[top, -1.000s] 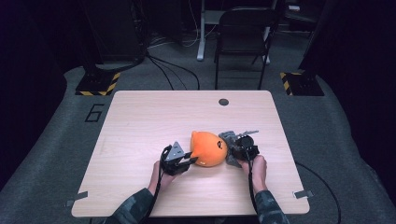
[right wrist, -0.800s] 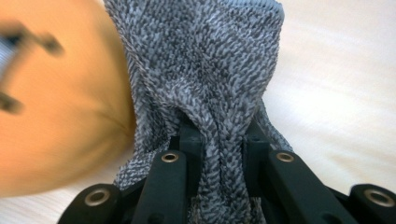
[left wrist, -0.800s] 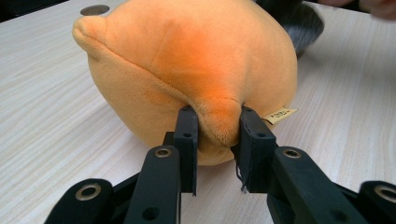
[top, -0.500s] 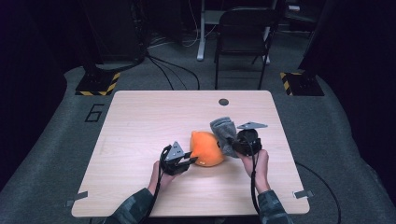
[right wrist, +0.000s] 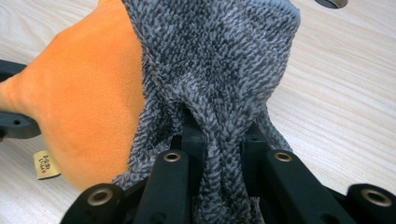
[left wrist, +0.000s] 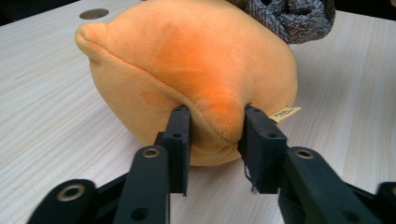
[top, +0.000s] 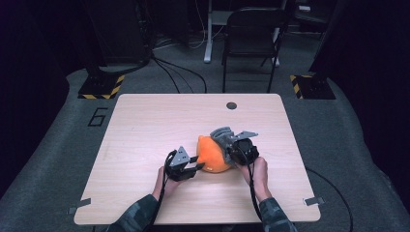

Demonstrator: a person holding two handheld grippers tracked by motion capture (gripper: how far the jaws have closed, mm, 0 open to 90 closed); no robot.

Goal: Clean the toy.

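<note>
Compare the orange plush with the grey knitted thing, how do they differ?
The orange plush is smooth and rounded; the grey knit is coarse, speckled and limp. The plush rests on the table; the knit drapes over it. The left gripper pinches the plush, the right gripper the knit. Both are soft.

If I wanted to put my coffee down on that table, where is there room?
Bare wood runs along the far edge beside the round hole and down the table's left side. It is crowded at the near middle, where both grippers pinch the orange plush and grey knit cloth.

Black chair point(top: 251, 36), grey floor point(top: 48, 159), dim room
</note>
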